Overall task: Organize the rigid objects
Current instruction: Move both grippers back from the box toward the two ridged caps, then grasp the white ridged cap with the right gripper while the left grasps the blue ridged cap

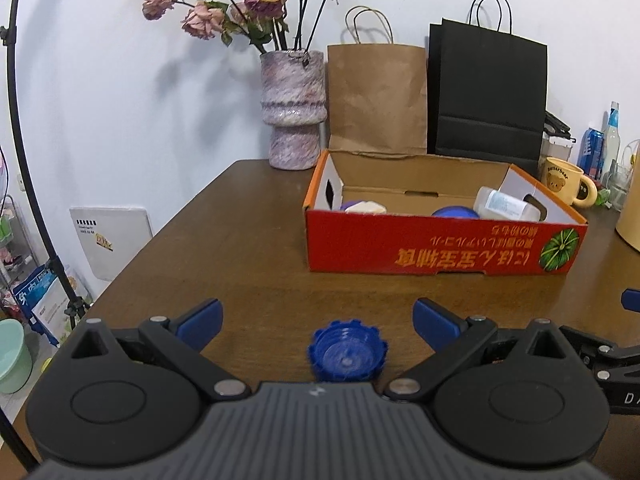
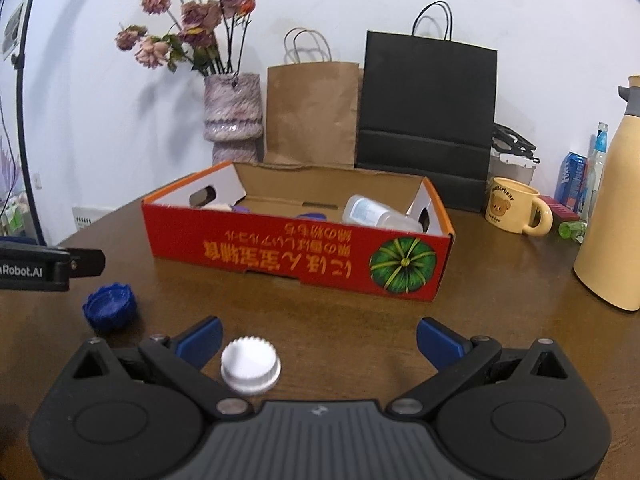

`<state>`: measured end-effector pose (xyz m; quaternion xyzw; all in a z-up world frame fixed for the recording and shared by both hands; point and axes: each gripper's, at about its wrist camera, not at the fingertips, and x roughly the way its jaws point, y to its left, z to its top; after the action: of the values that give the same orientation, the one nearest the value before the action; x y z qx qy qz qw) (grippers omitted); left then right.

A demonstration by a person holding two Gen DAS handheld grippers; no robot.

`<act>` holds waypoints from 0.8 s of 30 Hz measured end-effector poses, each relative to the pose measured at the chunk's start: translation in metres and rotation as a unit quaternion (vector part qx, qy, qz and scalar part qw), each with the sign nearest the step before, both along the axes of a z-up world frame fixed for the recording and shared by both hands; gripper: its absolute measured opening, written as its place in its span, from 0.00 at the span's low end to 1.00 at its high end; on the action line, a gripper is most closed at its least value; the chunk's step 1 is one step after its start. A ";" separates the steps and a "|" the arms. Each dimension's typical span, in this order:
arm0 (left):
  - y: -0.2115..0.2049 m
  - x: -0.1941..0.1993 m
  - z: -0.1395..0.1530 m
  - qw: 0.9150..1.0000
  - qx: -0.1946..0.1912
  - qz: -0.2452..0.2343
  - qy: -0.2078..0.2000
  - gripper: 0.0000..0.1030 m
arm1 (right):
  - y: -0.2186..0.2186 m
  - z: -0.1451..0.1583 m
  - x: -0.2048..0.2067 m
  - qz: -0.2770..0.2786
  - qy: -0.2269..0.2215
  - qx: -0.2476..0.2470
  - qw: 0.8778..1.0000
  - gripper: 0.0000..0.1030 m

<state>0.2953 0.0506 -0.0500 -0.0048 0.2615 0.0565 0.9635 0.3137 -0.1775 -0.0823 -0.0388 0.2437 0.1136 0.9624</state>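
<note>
Pickup step: your left gripper (image 1: 318, 322) straddles the blue cap (image 1: 347, 357) on the table (image 1: 240, 264), jaws apart. Right gripper (image 2: 319, 340), also spread, has the white cap (image 2: 251, 365) by its left finger. Centre, close, then carry both to the red box (image 1: 440, 246).

Blue cap (image 1: 347, 357) between spread fingers (image 1: 200, 322)

black housing of the left claw (image 2: 44, 266): "Robot.AI" | yellow ceramic bear mug (image 2: 514, 210): "Butterbear" | red cardboard box (image 2: 296, 248): upside-down yellow Japanese print, not clearly readable
</note>
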 end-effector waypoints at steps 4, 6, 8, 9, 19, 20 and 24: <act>0.008 -0.003 -0.003 1.000 -0.002 0.001 0.006 1.00 | 0.006 -0.006 -0.001 0.012 0.018 -0.008 1.000 1.00; 0.011 -0.004 -0.006 1.000 -0.003 0.001 0.008 1.00 | 0.010 -0.010 0.000 0.016 0.028 -0.014 0.999 1.00; 0.015 -0.004 -0.007 1.000 -0.006 0.001 0.011 1.00 | 0.015 -0.014 0.002 0.022 0.039 -0.017 0.999 1.00; 0.017 -0.004 -0.008 1.000 -0.008 0.000 0.013 1.00 | 0.017 -0.015 0.004 0.024 0.044 -0.018 0.999 1.00; 0.022 0.002 -0.017 0.999 -0.019 -0.007 0.033 1.00 | 0.031 -0.026 0.021 0.048 0.073 -0.020 0.996 0.67; 0.021 0.003 -0.017 0.999 -0.018 -0.008 0.035 1.00 | 0.032 -0.025 0.022 0.053 0.073 -0.016 0.996 0.53; 0.019 0.007 -0.021 0.999 -0.015 -0.012 0.045 1.00 | 0.034 -0.024 0.023 0.066 0.069 -0.005 0.995 0.38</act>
<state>0.3028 0.0696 -0.0708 -0.0136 0.3052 0.0416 0.9513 0.3368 -0.1436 -0.1063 -0.0517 0.3075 0.1777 0.9334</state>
